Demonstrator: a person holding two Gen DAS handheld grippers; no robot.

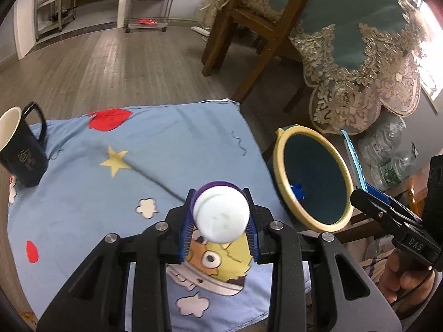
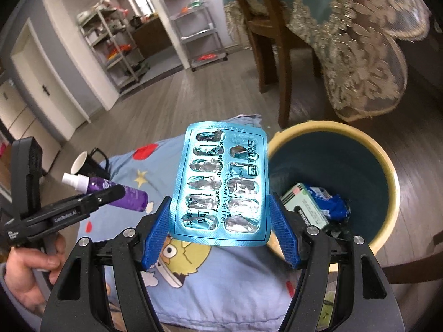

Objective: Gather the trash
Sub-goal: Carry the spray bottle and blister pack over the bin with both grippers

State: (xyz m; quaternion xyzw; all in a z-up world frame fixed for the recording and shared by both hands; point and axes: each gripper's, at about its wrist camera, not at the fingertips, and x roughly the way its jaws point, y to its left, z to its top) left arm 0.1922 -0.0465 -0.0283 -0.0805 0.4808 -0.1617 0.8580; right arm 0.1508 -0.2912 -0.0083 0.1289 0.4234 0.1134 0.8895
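Blue cloth [image 1: 83,193] edge beside bin [image 1: 279,166]

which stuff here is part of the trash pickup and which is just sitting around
Part of the job:
- purple bottle held in the left gripper
- empty blister pack held in the right gripper
- trash bin, with a box already inside

Just lying about:
- black mug
- cartoon cloth
- wooden chair

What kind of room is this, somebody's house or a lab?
Most likely a home, probably a dining area. A wooden chair stands at a table under a lace-edged cloth, wheeled shelves line the far wall, and a mug sits on a cartoon-print sheet.
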